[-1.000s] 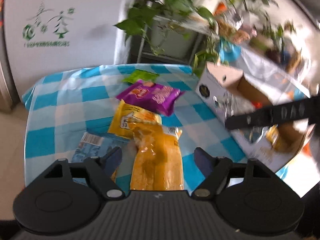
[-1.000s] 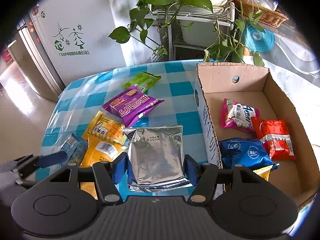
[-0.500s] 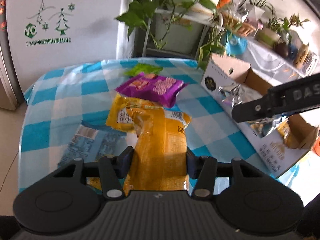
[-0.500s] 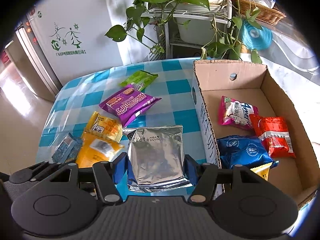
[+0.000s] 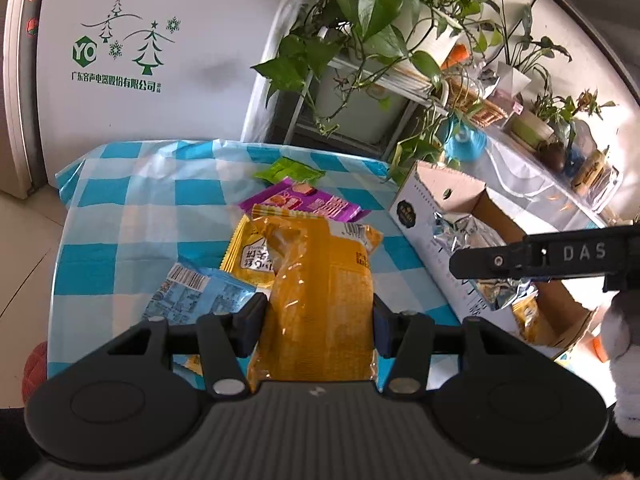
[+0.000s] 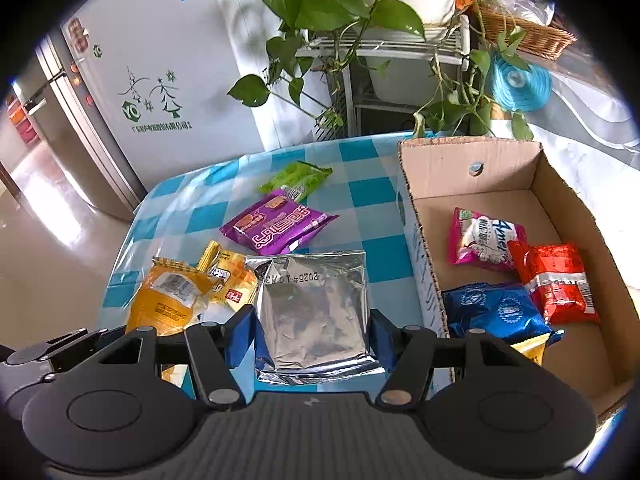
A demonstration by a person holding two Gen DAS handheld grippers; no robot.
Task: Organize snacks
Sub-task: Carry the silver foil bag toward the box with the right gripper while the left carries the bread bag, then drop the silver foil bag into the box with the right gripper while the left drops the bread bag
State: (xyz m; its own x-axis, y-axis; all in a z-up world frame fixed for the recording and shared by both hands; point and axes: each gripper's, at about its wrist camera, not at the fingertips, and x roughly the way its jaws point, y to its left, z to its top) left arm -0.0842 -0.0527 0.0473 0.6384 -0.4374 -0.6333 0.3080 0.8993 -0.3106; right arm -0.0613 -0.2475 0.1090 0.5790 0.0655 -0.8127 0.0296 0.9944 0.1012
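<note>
My left gripper [image 5: 318, 320] is shut on an orange snack packet [image 5: 320, 300] and holds it above the checked tablecloth [image 5: 120, 216]. My right gripper [image 6: 312, 336] is shut on a silver foil packet [image 6: 316, 308], held left of the cardboard box [image 6: 436, 164]. The box holds pink [image 6: 482, 238], red [image 6: 556, 284] and blue [image 6: 496, 310] packets. On the cloth lie a purple packet [image 6: 276, 222], a green packet [image 6: 296, 176], a yellow packet [image 5: 250, 260] and a light blue packet [image 5: 196, 294].
Potted plants on a white rack [image 6: 360, 48] stand behind the table. A white fridge [image 5: 120, 60] is at the back left. A wicker basket [image 6: 524, 36] and a blue ribbon roll [image 6: 518, 82] sit behind the box.
My left gripper closed on the orange packet and lifted it off the cloth. My right gripper kept hold of the silver packet and hardly moved.
</note>
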